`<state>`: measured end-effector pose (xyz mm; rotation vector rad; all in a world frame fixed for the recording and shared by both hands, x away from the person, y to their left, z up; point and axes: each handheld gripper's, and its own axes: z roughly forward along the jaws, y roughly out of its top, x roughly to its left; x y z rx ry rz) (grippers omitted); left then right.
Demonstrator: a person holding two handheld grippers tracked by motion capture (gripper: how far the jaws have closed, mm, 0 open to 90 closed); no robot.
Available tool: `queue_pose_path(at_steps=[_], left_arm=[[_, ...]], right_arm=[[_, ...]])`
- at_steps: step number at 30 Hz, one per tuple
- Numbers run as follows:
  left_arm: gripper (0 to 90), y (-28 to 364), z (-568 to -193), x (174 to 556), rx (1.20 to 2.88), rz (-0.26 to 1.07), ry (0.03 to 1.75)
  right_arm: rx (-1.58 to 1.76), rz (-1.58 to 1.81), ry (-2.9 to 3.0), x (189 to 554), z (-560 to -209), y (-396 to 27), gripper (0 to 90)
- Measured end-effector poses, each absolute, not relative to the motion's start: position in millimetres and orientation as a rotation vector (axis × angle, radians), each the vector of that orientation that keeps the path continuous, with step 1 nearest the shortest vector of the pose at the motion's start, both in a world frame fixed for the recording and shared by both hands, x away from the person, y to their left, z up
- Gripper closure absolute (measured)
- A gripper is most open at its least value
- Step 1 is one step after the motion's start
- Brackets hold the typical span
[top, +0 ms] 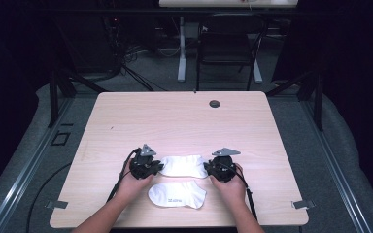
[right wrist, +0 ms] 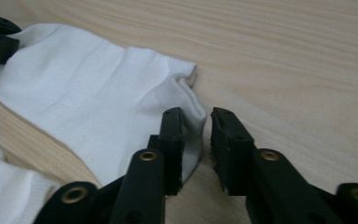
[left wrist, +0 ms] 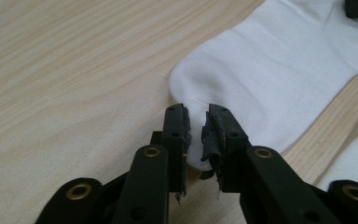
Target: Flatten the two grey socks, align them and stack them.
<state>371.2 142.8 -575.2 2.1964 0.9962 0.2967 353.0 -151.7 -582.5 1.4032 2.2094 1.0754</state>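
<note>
Left gripper [left wrist: 196, 126]: my jaws nearly together, pinching the toe end of the far white sock [left wrist: 279, 79].
Right gripper [right wrist: 196, 128]: narrow gap, cuff edge between pads; grip uncertain.
Far sock: flat between both grippers, mid-table.
Near sock [top: 177, 194]: just behind, apart.
Room: bare table [top: 175, 121] ahead.

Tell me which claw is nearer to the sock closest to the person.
Right, slightly. The right claw sits just above the near sock's right end; the left claw is above its left end, a bit farther.
</note>
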Motion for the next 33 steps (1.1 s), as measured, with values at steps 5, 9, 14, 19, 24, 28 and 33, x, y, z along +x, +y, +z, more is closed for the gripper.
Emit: queue_pose_path(at_steps=[5,9,14,19,24,28,33], left_arm=[[84.5,142,-575,371,2.19,0.276,1.001],[85.6,142,-575,371,2.194,0.273,0.992],[85.8,141,-575,371,2.187,0.284,0.993],[86.0,140,-575,371,2.184,0.296,0.993],[86.0,142,-571,370,2.167,0.289,0.993],[86.0,144,-564,369,2.149,0.29,0.98],[86.0,145,-559,369,2.138,0.294,0.973]], right_arm=[[1.388,1.078,2.233,352,-582,-150,84.2],[1.4,1.073,2.254,352,-580,-151,85.8],[1.416,1.098,2.254,351,-578,-152,86.2],[1.41,1.118,2.253,350,-575,-153,86.3],[1.391,1.124,2.259,348,-570,-152,86.3],[1.38,1.15,2.263,348,-566,-151,86.3],[1.359,1.161,2.255,347,-557,-148,86.3]])
